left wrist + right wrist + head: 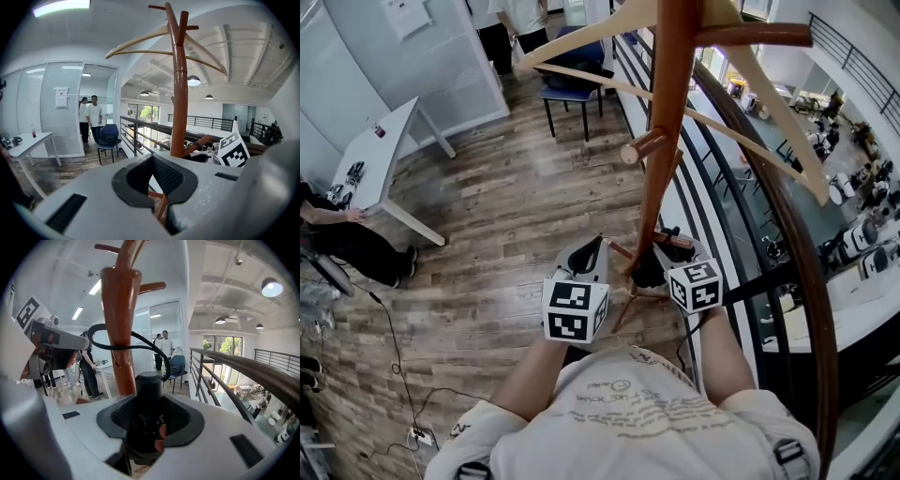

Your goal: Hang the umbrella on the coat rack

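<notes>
Wood floor (506, 206): one curved railing (787, 262) runs along its right edge.

Coat rack (661, 141): one, a brown post with short pegs. It stands just ahead of me, by the railing.

Table (380, 155): one, white, far left. One person sits at it, only partly in view.

Two more people (93, 117) stand by the glass wall.

Chair (572, 89): one, blue, with a dark bundle on the seat.

Hanger (581, 42): one, pale wood, riding on top of the rack.

My left gripper (152, 159): jaws brought together, nothing between them, held low beside the post.

My right gripper (150, 413): jaws clamped on the black handle of the umbrella (149, 394). It sits low, close to the post's right side in the head view.

Strap (91, 341): one thin black loop off the handle. It arcs up and across the front of the post. I cannot tell whether it has caught a peg.
</notes>
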The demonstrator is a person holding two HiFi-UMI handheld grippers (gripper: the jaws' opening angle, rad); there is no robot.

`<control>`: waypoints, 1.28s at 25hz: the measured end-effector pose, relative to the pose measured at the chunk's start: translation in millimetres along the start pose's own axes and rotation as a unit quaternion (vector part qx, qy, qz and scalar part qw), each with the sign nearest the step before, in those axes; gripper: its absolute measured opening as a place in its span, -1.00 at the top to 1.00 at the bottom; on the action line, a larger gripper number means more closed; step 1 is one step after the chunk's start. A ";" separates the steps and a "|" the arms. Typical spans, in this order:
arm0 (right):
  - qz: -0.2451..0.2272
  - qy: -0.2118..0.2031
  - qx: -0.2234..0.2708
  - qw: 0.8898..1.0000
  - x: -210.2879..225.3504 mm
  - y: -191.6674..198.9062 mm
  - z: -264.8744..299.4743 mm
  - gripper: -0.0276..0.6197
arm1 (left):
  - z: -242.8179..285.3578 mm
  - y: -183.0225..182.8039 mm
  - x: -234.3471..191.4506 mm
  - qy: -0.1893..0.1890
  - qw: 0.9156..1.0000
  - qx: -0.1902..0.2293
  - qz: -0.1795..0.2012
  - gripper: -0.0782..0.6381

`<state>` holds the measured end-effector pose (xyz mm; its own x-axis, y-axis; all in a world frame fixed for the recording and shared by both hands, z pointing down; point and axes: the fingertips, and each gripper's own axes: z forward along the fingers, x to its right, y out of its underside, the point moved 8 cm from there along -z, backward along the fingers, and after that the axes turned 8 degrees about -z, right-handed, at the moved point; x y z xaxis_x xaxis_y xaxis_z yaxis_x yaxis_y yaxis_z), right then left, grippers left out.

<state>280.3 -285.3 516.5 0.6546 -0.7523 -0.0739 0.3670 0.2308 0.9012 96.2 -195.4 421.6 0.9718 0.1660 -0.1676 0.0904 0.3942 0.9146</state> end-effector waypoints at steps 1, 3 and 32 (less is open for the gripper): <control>-0.002 0.001 -0.005 1.000 0.0 1.4 2.2 0.43 | -0.5 0.2 -1.2 -0.001 1.000 -0.001 0.000 0.77; -0.004 0.004 -0.016 1.000 0.3 4.7 8.0 0.43 | -1.3 0.7 -5.3 -0.005 1.000 -0.001 -0.002 0.77; 0.049 0.102 0.052 0.992 -31.3 33.6 -18.5 0.38 | 22.3 12.0 -54.1 0.065 0.997 -0.039 -0.010 0.77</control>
<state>284.3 -242.5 541.1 0.8084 -0.5857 -0.0589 0.2312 0.2239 0.9468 49.5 -219.7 449.8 0.9332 0.2706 -0.2366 0.0876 0.4672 0.8798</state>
